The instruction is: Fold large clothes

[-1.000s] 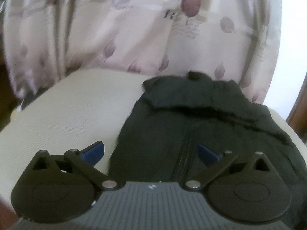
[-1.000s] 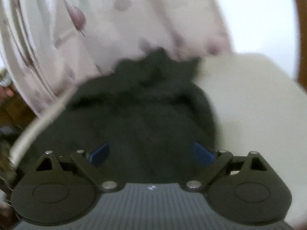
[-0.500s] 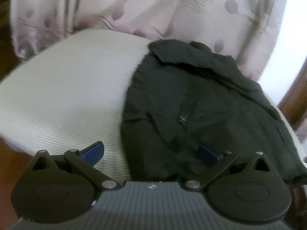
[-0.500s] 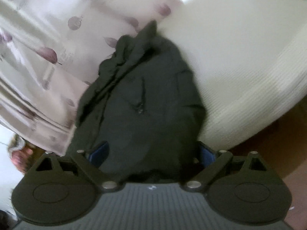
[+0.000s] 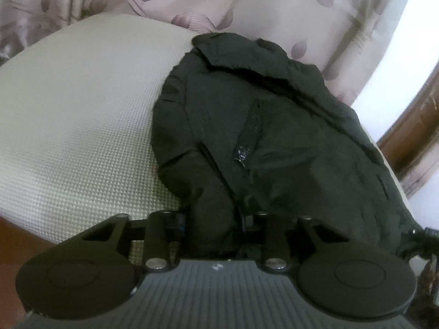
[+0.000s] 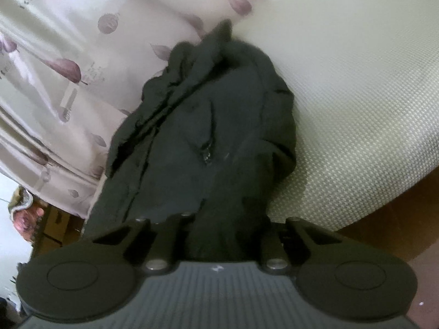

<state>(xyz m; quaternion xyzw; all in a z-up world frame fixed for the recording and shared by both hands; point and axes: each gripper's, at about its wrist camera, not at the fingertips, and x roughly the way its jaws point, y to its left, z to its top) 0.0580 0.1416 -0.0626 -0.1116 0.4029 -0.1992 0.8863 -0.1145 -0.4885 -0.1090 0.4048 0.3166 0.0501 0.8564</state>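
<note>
**Both grippers clamped on the near hem of a dark jacket**

The dark jacket (image 5: pixel 274 142) lies bunched on the cream mattress (image 5: pixel 76 115), its collar end toward the far edge and its hem hanging at the near edge. In the left wrist view the jacket covers the right part of the mattress, with bare textured cover to its left; in the right wrist view the jacket (image 6: pixel 208 142) sits over the left part of the mattress (image 6: pixel 356 104). A zip pull (image 5: pixel 242 156) shows on the jacket's front, roughly at its middle.

The left gripper (image 5: pixel 214 219) is at the jacket's near edge, jaws drawn in tight around a thick fold of the fabric. The right gripper (image 6: pixel 227 224) is likewise at the near edge of the jacket, jaws closed in on a bundle of the fabric that fills the gap between them.

Beyond the jacket's collar end hangs a pale curtain (image 5: pixel 219 2) printed with mauve leaves; the same curtain (image 6: pixel 63 63) runs beside the jacket in the right wrist view
</note>
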